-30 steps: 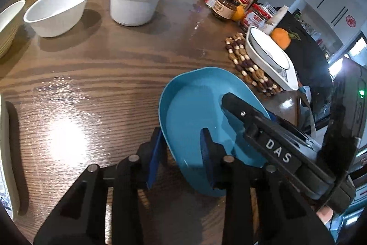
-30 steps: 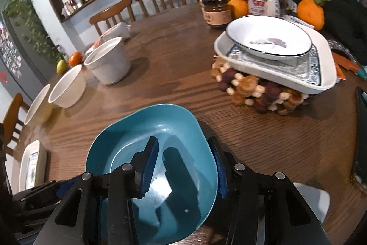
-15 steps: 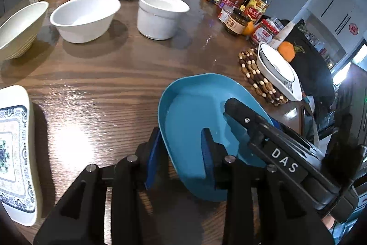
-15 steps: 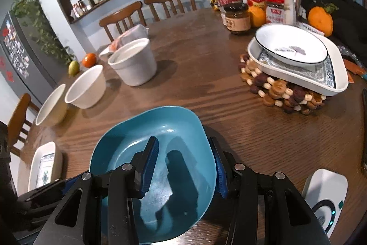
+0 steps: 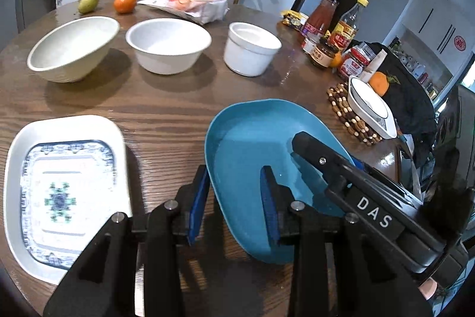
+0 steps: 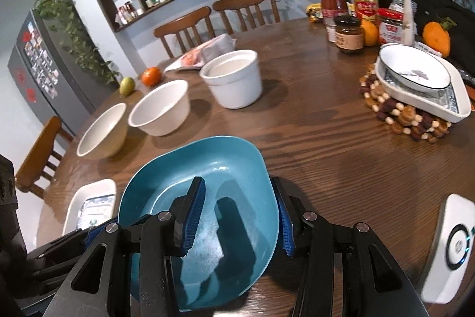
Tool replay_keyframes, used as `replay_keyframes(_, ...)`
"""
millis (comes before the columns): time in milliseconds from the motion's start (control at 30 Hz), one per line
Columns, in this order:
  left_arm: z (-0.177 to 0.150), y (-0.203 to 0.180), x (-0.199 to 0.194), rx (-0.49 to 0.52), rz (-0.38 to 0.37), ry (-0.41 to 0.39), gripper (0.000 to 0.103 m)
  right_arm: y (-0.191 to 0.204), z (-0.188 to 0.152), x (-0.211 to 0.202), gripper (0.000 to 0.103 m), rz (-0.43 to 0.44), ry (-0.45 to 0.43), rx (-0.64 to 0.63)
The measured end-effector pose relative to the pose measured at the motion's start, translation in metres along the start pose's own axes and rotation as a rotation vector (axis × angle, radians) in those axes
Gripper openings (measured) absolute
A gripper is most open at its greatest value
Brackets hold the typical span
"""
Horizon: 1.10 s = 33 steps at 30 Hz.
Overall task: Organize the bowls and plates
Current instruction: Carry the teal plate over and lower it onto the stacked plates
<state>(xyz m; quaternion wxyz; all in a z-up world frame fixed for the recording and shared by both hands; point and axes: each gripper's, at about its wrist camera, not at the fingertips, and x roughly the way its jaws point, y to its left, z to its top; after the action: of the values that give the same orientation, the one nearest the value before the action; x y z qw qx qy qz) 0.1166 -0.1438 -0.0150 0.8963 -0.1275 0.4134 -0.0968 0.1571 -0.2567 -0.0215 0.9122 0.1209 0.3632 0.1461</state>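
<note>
From the left wrist, the left gripper (image 5: 234,204) pinched the near rim of the blue plate (image 5: 255,156), one pad outside the wall and one inside. The plate hung over the table (image 5: 166,106), tilted, between the patterned tray (image 5: 68,192) and the trivet (image 5: 350,115). The grip was only on a thin edge, so the plate could slip or swing if one hand moved faster than the other. It could also knock the tray just beside it.

From the right wrist, the right gripper (image 6: 237,216) clamped the opposite rim in the same way. The plate was a deep, rounded square, glossy and empty, and such glaze is slippery, I think. The three white bowls (image 6: 161,112) stood well apart behind it.
</note>
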Motion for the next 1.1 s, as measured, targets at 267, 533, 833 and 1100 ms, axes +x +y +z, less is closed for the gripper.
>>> replay_keyframes(267,-0.002,0.034,-0.019,-0.036,0.026,-0.022,0.032,0.034,-0.009,0.005,0.047,0.05,-0.004,-0.012)
replay_keyframes(533,-0.003,0.055,-0.042,-0.039,0.031,-0.054,0.031,0.062,-0.014,0.0,0.047,0.062,-0.033,-0.035)
replay_keyframes(833,-0.005,0.074,-0.058,-0.028,0.045,-0.073,0.029,0.088,-0.02,-0.004,0.047,0.065,-0.061,-0.049)
replay_keyframes(1100,-0.004,0.099,-0.067,-0.026,0.085,-0.078,0.029,0.113,-0.028,-0.001,0.047,0.057,-0.072,-0.065)
